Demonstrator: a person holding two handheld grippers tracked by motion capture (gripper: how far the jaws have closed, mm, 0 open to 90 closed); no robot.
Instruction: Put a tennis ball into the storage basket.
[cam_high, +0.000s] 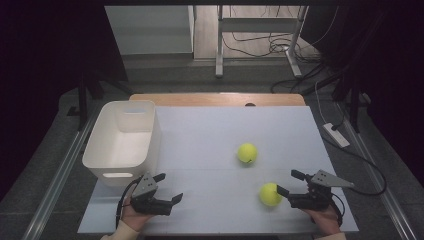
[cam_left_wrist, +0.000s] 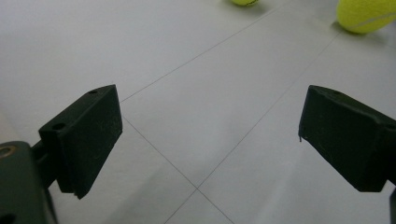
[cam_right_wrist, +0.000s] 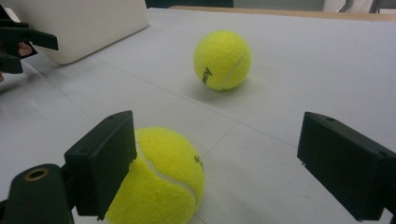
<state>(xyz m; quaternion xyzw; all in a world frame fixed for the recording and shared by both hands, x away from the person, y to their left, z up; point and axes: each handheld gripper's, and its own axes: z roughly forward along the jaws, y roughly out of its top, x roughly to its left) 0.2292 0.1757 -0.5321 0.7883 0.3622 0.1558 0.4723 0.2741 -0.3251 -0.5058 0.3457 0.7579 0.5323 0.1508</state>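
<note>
**Two tennis balls on the table, one at the right jaws**

Two yellow-green tennis balls lay on the pale grey table (cam_high: 210, 135) in the high view. The near ball (cam_high: 270, 194) sat just in front of the right gripper (cam_high: 291, 183), close to its nearer jaw. The far ball (cam_high: 247, 153) lay apart from it, toward the middle of the table. The left gripper (cam_high: 168, 188) was held low at the near left, just beside the white bin (cam_high: 121, 142), well apart from both balls. Both grippers' jaws stood wide apart.

From the left gripper view, the jaws were spread wide with only bare table between them. One ball (cam_left_wrist: 366, 15) showed at the upper right, fuzzy and bright, with a pale seam curving across it; the other (cam_left_wrist: 243, 2) barely peeked in at the top edge.

From the right gripper view, the near ball (cam_right_wrist: 161, 179) lay against the inner face of the left-hand jaw, while the other jaw stood well clear of it, so it was not gripped. Its felt was bright yellow-green with a white curved seam and small dark print. The far ball (cam_right_wrist: 222, 59) rested beyond, showing the same seam and dark lettering.
</note>
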